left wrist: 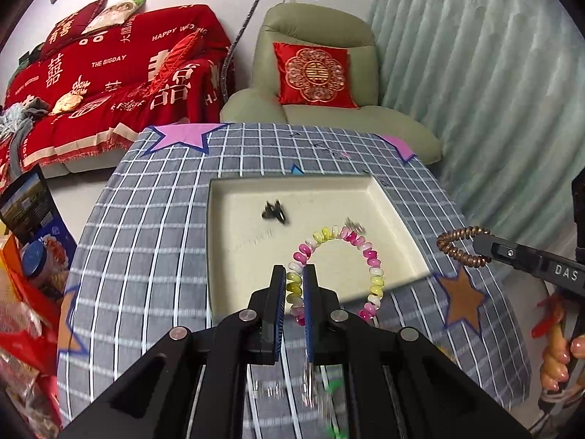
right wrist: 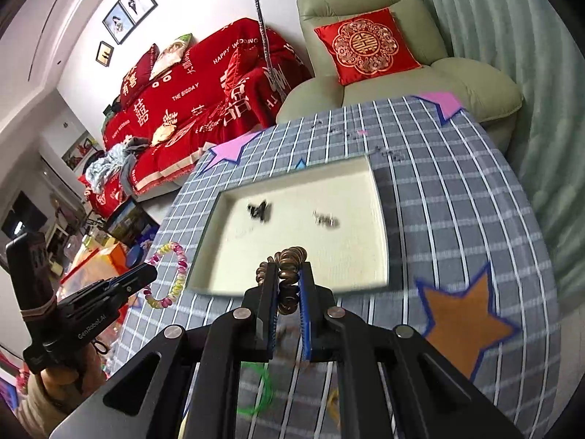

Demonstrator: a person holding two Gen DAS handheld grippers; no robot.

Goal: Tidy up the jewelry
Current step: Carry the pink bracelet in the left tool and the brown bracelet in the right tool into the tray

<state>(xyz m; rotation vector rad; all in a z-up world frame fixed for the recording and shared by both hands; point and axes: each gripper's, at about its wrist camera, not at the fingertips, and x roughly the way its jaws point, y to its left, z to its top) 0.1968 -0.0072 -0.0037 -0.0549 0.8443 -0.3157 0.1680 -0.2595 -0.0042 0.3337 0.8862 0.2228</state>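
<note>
My left gripper [left wrist: 294,274] is shut on a pink, yellow and white spiral bracelet [left wrist: 369,252] and holds it over the near part of a cream tray [left wrist: 226,292]. My right gripper [right wrist: 289,270] is shut on a copper spiral hair tie [right wrist: 290,256] above the tray's [right wrist: 380,219] near edge. The copper tie [left wrist: 460,245] and right gripper [left wrist: 479,247] show at the right in the left wrist view. The bracelet [right wrist: 175,278] and left gripper [right wrist: 151,274] show at the left in the right wrist view. In the tray lie a black clip [left wrist: 274,212] and a small silver piece [left wrist: 356,225].
The tray sits on a grey checked tablecloth [left wrist: 146,237] with star patches [left wrist: 462,300]. Loose green and clear items [right wrist: 256,391] lie blurred near the front edge. A green armchair [left wrist: 318,73] and a red-covered sofa [left wrist: 109,84] stand beyond the table. Boxes [left wrist: 33,241] sit at the left.
</note>
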